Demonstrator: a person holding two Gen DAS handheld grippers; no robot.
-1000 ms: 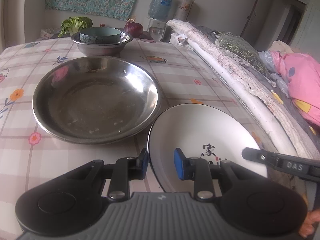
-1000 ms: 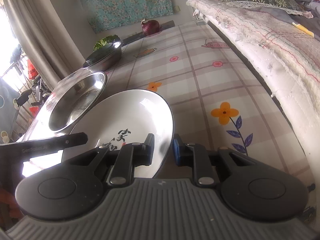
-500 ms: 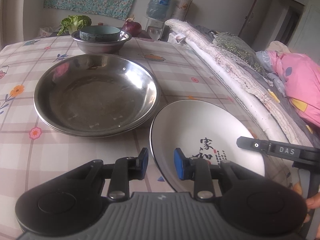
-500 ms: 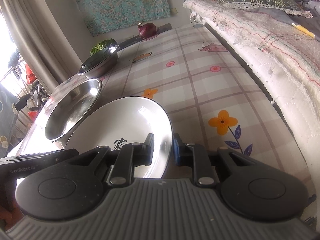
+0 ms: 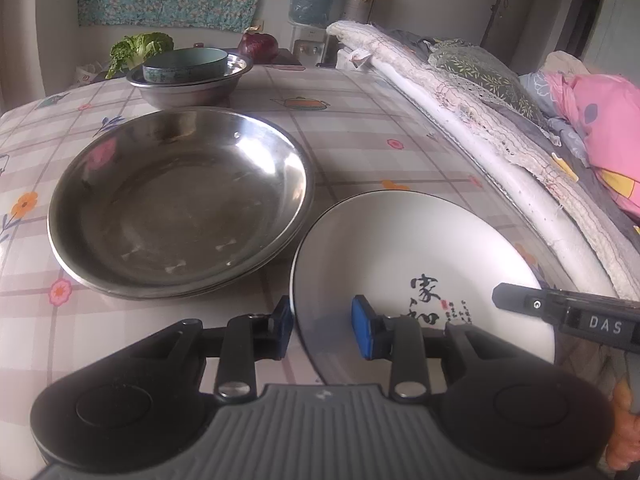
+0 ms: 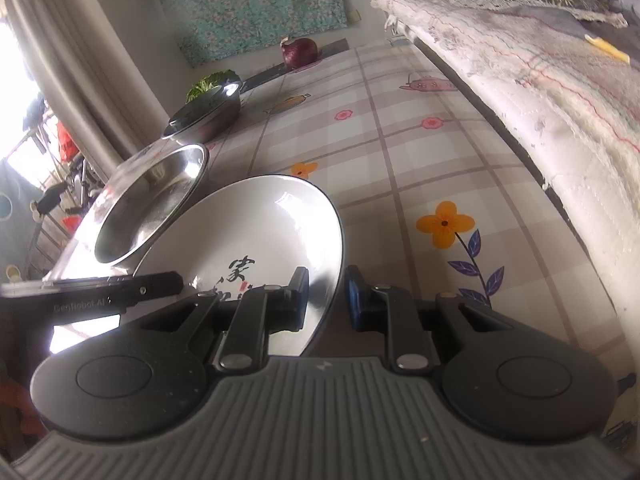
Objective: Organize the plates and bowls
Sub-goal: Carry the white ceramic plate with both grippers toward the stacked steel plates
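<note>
On the floral tablecloth (image 5: 360,128), the large steel pan (image 5: 180,200) lies at the left, with a smaller steel bowl (image 5: 188,88) holding a teal bowl (image 5: 184,65) behind it; the white plate (image 5: 400,264) sits just right of the pan, its rim close to the pan's edge. The left gripper (image 5: 320,330) straddles the plate's near-left rim; its jaws have just been opening, and a gap shows between each blue pad and the rim, so this side is released. The right gripper (image 6: 326,296) is clenched on the plate's right rim, one pad inside and one outside. Gripping opposite rims probably keeps a wide, shallow plate level while it is carried; with the left side let go, the plate appears to be set down or carried by the right alone. The left wrist view shows both bowls and the full pan interior. The right wrist view shows the plate (image 6: 260,232) edge-on, the clamped rim, and a red onion (image 6: 299,52) at the far end, but not the teal bowl.
</note>
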